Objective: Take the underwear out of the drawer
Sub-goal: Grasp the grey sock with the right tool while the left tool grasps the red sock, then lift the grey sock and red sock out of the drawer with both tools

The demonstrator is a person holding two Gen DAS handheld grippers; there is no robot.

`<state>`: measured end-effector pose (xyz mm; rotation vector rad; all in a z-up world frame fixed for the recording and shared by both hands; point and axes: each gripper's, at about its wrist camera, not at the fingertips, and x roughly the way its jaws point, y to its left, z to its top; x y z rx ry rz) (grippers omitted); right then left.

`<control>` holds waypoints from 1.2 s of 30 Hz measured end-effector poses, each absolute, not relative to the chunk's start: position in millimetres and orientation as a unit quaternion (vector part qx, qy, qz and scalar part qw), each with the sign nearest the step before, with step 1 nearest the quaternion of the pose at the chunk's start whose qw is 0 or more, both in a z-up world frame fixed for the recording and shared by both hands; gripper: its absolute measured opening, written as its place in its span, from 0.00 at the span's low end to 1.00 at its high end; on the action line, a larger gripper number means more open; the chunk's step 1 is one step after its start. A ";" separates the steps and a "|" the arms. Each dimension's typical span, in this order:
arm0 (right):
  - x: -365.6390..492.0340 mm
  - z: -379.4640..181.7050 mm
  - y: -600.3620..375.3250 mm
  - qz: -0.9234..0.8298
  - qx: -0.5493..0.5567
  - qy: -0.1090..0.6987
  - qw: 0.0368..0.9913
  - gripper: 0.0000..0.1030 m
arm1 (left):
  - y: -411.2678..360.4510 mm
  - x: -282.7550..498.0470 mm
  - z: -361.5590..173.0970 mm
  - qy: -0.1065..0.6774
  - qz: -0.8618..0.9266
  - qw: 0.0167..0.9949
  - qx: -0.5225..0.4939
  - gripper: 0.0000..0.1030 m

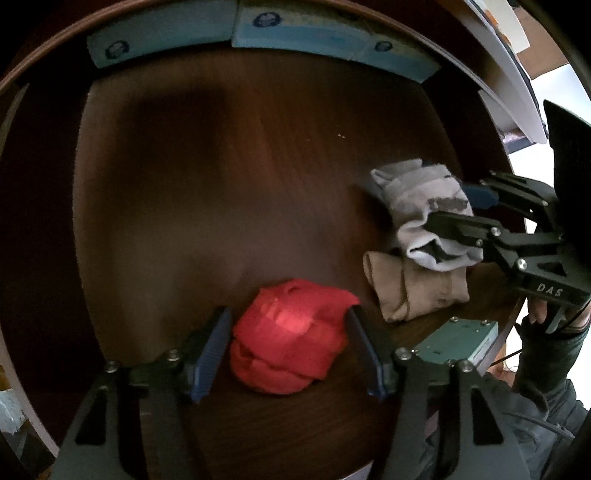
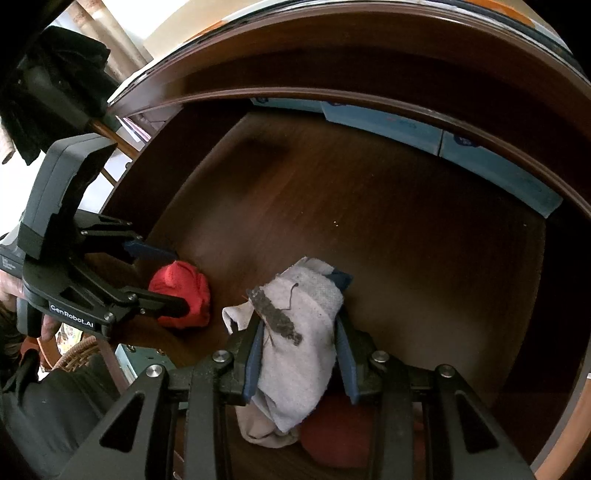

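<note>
left claw [image 1: 286, 345] straddling red bundle [image 1: 290, 336] on drawer floor [image 1: 221, 184], right pad touching, left pad just off, no grip yet | right claw [image 2: 299, 345] clamped on grey bundle [image 2: 295, 332], beside tan bundle [image 1: 413, 290]

A home, most likely a bedroom: below both hand-held grippers lies an open dark wooden drawer [image 1: 221, 166] holding rolled clothing, a red bundle [image 1: 291, 343], a grey-white one [image 1: 424, 206] and a beige one [image 1: 413, 291]. Pale blue flat packets [image 1: 258, 33] line its far wall. A wicker basket [image 2: 79, 354] sits lower left in the right wrist view.
</note>
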<state>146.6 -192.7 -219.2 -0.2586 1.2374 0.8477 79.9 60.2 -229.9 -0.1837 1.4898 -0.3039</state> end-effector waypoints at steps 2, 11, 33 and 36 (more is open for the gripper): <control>146.4 -219.8 -191.8 0.383 -0.119 0.562 0.724 0.37 | 59.5 80.6 -230.0 0.677 -0.140 0.718 -0.079 0.61; 145.2 -219.1 -189.5 0.379 -0.117 0.559 0.728 0.37 | 52.1 78.4 -229.9 0.670 -0.145 0.726 -0.054 0.41; 138.7 -211.3 -192.7 0.384 -0.123 0.535 0.743 0.37 | 72.1 48.9 -204.7 0.536 -0.109 0.836 -0.041 0.28; 136.8 -209.7 -194.3 0.382 -0.123 0.530 0.747 0.37 | 69.1 46.2 -203.3 0.523 -0.099 0.847 -0.024 0.28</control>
